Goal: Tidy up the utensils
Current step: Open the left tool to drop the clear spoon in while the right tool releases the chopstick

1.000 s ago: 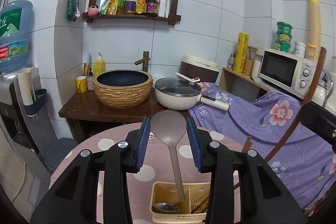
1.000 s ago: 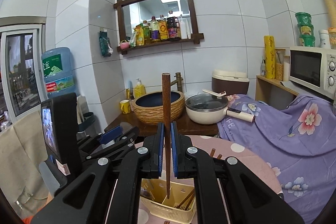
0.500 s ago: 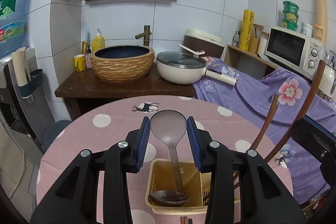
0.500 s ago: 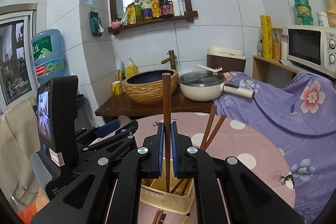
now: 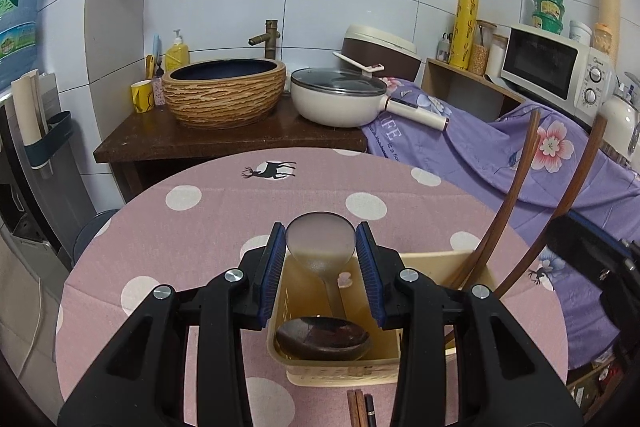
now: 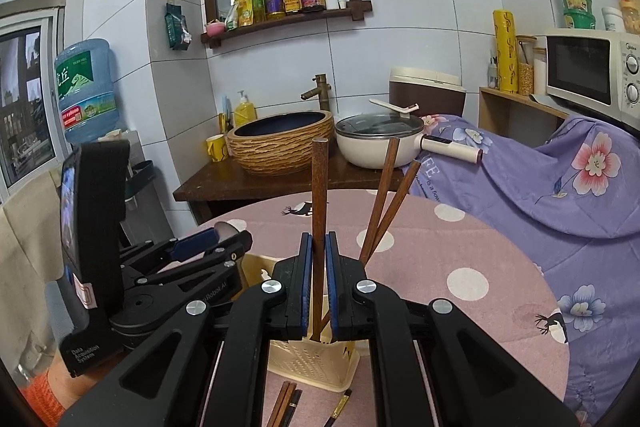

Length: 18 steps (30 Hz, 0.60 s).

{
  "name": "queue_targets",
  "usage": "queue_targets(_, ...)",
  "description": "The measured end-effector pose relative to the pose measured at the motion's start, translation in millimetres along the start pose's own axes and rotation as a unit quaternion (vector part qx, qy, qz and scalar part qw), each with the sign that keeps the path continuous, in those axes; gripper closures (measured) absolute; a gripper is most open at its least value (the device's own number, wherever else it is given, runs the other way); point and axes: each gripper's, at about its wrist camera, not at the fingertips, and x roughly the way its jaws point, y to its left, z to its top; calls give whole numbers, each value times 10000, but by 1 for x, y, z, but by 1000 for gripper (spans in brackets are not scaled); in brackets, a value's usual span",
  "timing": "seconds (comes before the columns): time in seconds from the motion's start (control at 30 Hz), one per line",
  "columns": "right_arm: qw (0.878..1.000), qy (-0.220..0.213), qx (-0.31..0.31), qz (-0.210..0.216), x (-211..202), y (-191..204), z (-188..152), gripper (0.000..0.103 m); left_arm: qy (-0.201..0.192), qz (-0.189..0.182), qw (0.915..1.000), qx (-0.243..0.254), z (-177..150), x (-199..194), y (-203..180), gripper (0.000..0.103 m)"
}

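A white-tiled kitchen corner frames a round table under a pink polka-dot tablecloth (image 5: 224,227). Beyond the table's far edge a dark wooden stand carries a woven-look basin (image 5: 225,91) and a lidded cream pan (image 5: 338,99). To the right a purple floral cloth (image 6: 560,179) drapes over furniture below a microwave (image 5: 558,71).

The left gripper (image 5: 321,259) is clamped on a grey spoon (image 5: 321,241), its blue pads pressing the bowl's two sides; the bowl stands between the fingertips and the handle runs down, back toward the camera. Directly under this gripper sits the cream utensil basket (image 5: 340,371), and the spoon's handle reaches into its left compartment, where a dark wooden spoon (image 5: 322,337) lies near the bottom.

The right gripper (image 6: 319,267) is squeezed tight on a single brown chopstick (image 6: 319,187), which stands nearly upright with its blunt end well above the fingertips and its lower end down inside the basket (image 6: 312,359). Just right of that gripper, two more chopsticks (image 6: 384,203) lean out of the basket, tilted away to the right. Whether the held chopstick touches the basket floor is hidden by the gripper.

On the cloth in front of the basket, nearest the cameras, lie a few loose chopsticks (image 6: 286,405). The left gripper shows at the right gripper's left side.
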Motion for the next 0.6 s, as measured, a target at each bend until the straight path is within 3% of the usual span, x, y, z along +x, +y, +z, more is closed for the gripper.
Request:
queue_targets(0.47, 9999, -78, -67, -115, -1, -4, -4, 95, -37, -43, 9999, 85, -5, -3, -2, 64)
queue_targets(0.5, 9999, -83, -80, -98, -2, -5, -4, 93, -57, -44, 9999, 92, -5, -5, -1, 63)
queue_targets(0.57, 9999, -119, -102, -42, -3, -5, -5, 78, -125, -52, 9999, 72, -3, -11, 0, 45)
queue_targets(0.6, 9998, -162, -112, -48, -5, -5, -6, 66, -182, -43, 9998, 42, -3, -15, 1, 41)
